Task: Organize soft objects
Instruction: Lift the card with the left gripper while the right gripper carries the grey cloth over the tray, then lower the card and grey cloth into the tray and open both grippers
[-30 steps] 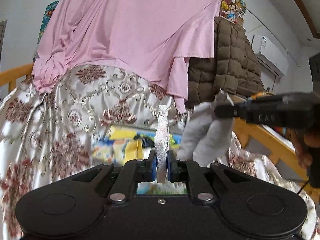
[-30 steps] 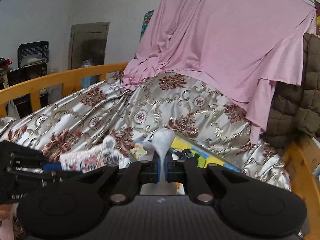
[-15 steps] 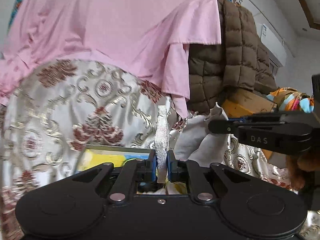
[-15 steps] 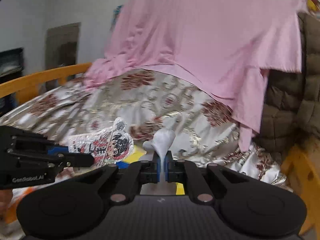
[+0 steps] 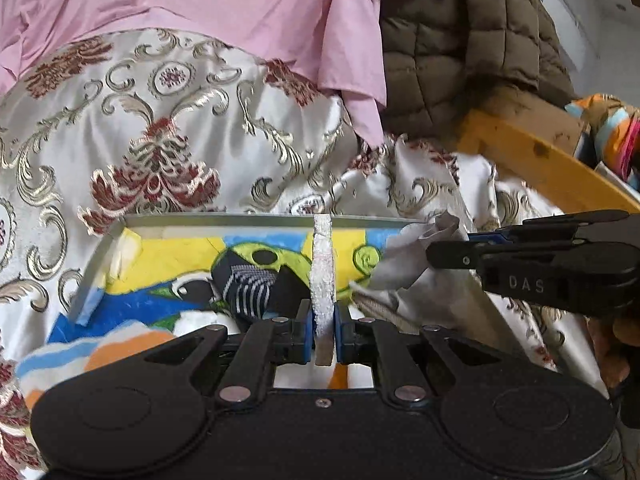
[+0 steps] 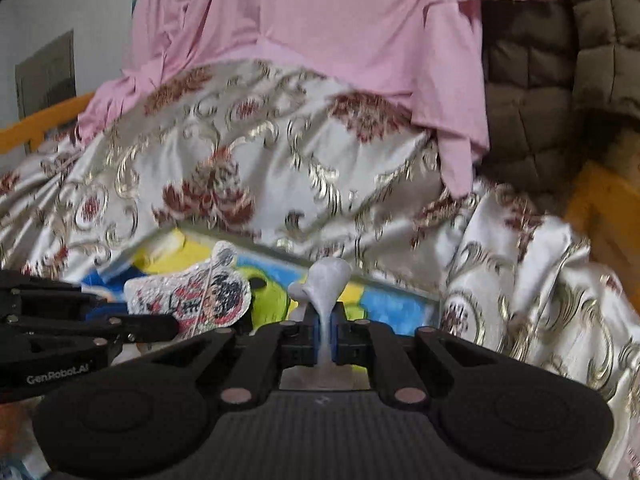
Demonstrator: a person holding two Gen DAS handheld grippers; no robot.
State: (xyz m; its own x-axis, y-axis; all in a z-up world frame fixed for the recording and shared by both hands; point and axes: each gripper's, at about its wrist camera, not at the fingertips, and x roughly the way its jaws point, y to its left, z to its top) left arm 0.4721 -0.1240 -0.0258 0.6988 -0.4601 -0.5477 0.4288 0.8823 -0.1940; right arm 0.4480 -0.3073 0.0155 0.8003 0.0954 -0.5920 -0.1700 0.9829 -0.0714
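Observation:
My left gripper (image 5: pixel 323 330) is shut on a flat white patterned pad (image 5: pixel 323 276), seen edge-on; in the right wrist view the pad (image 6: pixel 188 298) shows a red and black cartoon print. My right gripper (image 6: pixel 326 338) is shut on a light grey cloth (image 6: pixel 326 280), which hangs from it at the right of the left wrist view (image 5: pixel 416 280). Both are held just above a colourful box (image 5: pixel 160 252) with a grey rim. A black striped sock (image 5: pixel 248 284) lies in the box.
A gold and red floral bedspread (image 5: pixel 160 128) covers the bed. A pink sheet (image 5: pixel 220 4) and a brown quilted jacket (image 5: pixel 460 48) hang behind. A wooden bed rail (image 5: pixel 540 168) runs on the right, and another (image 6: pixel 36 132) on the left.
Both grippers have moved forward and down toward the colourful box, which now fills more of the views. Both keep their hold on the pad and the cloth.

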